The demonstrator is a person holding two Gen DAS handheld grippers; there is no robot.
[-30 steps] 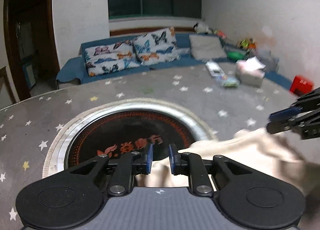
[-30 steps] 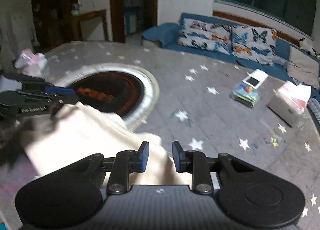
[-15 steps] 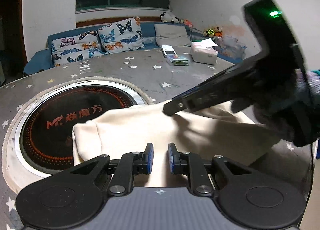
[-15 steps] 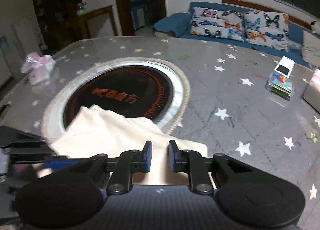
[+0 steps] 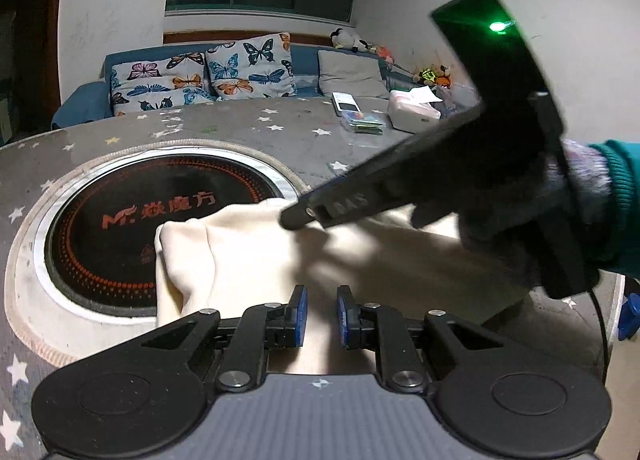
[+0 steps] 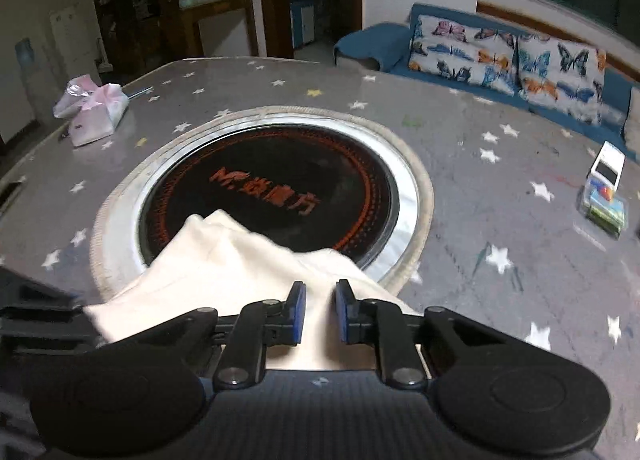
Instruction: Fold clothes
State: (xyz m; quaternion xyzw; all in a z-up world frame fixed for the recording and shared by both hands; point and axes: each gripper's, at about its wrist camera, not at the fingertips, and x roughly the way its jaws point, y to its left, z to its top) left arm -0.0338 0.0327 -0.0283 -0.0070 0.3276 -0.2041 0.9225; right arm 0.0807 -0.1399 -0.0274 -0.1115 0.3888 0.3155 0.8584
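A cream garment (image 5: pixel 248 256) lies folded on the grey star-patterned table, its far edge over the black round hotplate (image 5: pixel 152 216). It also shows in the right wrist view (image 6: pixel 224 272). My left gripper (image 5: pixel 321 316) hovers over the near part of the cloth, jaws slightly apart with nothing between them. My right gripper (image 6: pixel 320 312) hovers over the cloth's right part, jaws slightly apart and empty. The right gripper's body, held in a gloved hand, crosses the left wrist view (image 5: pixel 440 180) above the cloth. The left gripper's edge shows at lower left in the right wrist view (image 6: pixel 36 316).
The hotplate (image 6: pixel 272 196) has a metal rim. A tissue box (image 5: pixel 414 114), a phone box (image 5: pixel 346 102) and a coloured pack (image 5: pixel 364 126) lie at the table's far side. A pink bag (image 6: pixel 92 110) lies far left. A blue sofa (image 5: pixel 200 76) stands behind.
One second ago both grippers were carrying the cloth's edge across. The cloth now lies folded on the table, and both grippers have drawn back and hover above it, jaws slightly wider.
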